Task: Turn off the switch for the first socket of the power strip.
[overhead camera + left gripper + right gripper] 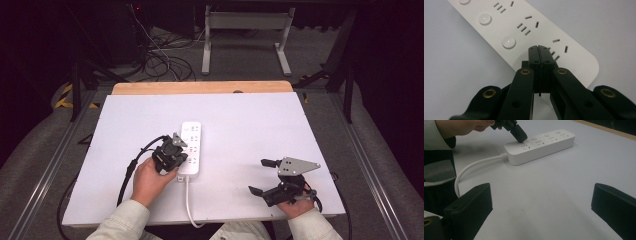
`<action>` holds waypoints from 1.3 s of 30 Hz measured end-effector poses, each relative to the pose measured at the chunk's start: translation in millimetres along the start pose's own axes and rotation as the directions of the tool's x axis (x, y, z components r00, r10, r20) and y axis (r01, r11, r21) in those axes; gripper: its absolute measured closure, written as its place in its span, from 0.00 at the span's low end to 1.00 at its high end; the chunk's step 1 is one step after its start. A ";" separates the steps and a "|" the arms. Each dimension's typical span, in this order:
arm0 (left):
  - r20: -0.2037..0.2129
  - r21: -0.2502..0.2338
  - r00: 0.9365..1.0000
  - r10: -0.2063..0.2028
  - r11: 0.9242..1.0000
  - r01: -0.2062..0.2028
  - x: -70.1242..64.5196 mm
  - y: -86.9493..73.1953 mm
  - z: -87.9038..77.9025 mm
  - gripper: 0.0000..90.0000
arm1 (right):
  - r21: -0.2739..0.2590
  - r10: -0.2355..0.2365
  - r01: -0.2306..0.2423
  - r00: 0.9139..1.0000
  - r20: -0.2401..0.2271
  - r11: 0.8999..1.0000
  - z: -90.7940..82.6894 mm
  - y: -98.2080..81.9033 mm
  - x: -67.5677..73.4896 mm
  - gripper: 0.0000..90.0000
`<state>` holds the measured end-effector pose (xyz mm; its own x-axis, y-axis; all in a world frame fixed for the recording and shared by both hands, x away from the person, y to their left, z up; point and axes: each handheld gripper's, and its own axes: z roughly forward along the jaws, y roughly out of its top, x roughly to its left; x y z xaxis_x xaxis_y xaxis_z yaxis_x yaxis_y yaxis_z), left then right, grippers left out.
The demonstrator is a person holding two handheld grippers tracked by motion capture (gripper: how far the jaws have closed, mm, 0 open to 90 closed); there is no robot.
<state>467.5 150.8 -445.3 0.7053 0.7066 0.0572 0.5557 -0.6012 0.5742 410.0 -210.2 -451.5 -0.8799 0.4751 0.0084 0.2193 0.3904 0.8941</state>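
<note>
Long white plastic power strip (190, 147) lies flat mid-surface, cord trailing toward near edge. Left tool (539, 48) clenched, empty, tips poised at socket end near cord. Right tool (265, 176) released, idle by near right corner. Strip rigid, light, smooth, likely slides; grip across long sides.

White-topped bench (250, 115) with a bare wooden strip (200, 88) along its far edge, standing on grey carpeted floor (240, 62). Beyond it, a white metal frame (247, 30) and a tangle of cables (160, 57); dark surroundings, with hazard tape (64, 97) at left.
</note>
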 end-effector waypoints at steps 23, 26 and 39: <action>-0.043 -0.010 0.999 0.015 1.000 -0.016 -1.5 -2.9 0.7 1.00 | 0.003 -0.004 0.004 1.000 -0.005 1.000 1.0 -0.2 1.0 0.04; -0.026 -0.016 1.000 0.004 1.000 -0.005 0.5 -3.7 0.7 1.00 | 0.003 -0.003 0.003 1.000 -0.006 1.000 1.0 -0.3 0.9 0.04; -0.029 -0.012 1.000 0.005 1.000 -0.006 -1.0 -5.7 -1.0 1.00 | 0.009 -0.002 0.002 1.000 -0.007 1.000 2.2 -0.6 1.1 0.04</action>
<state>463.2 153.8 -447.8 0.6953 0.7138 0.0837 0.5462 -0.6006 0.5839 409.9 -208.2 -453.0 -0.8834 0.4686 0.0096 0.2212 0.3988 0.8900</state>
